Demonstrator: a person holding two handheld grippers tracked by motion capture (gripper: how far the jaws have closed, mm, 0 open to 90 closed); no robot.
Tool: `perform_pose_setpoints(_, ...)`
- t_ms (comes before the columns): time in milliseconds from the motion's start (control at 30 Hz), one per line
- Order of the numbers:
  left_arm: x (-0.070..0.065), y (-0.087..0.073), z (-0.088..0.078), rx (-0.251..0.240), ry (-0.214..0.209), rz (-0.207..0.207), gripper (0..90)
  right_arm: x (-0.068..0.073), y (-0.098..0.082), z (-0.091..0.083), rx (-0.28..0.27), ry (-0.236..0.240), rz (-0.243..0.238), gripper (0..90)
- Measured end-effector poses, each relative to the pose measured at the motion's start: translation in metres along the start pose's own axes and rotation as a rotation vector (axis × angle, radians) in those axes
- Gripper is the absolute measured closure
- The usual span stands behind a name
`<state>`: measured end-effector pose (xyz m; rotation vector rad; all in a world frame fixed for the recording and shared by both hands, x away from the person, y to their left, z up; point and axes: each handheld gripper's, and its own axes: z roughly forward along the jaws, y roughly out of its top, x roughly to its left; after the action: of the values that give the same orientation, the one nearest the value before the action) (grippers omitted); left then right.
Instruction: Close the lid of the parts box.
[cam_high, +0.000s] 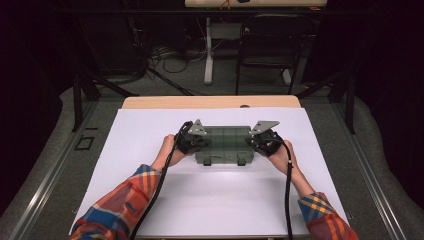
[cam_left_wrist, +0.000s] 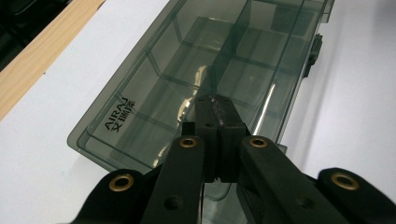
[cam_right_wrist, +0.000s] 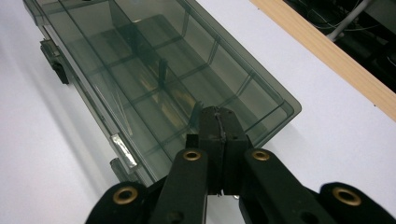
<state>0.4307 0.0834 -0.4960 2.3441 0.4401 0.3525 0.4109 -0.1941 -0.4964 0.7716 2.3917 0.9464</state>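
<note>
The smoky transparent organiser box (cam_high: 224, 143) lies flat in the middle of the white sheet (cam_high: 150, 200) that covers the table, with its lid closed and its dark latches (cam_high: 241, 161) on the side toward the person. The inner dividers show through the lid, and the compartments look empty as far as I can tell. Its long axis runs left to right across the table, parallel to the wooden edge (cam_high: 210, 102) behind it.

The left gripper (cam_high: 192, 142) is at the left short end of the box and the right gripper (cam_high: 260, 142) at the right short end. Both have their jaws fully together, holding nothing, with the tips over the lid near each end. I judge that the work is at its beginning: the latches seem not yet undone, and opening or moving the box is still to do.
</note>
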Motion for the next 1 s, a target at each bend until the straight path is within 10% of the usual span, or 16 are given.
perform_pose_setpoints(867,-0.006,-0.013,0.012,0.023,0.023,-0.016,89.7,0.002,-0.012,0.011,0.049,0.041,0.029,90.0)
perform_pose_setpoints(1000,-0.004,-0.014,0.007,-0.023,0.032,-0.055,70.1,0.003,-0.013,0.01,0.018,0.022,0.048,84.8)
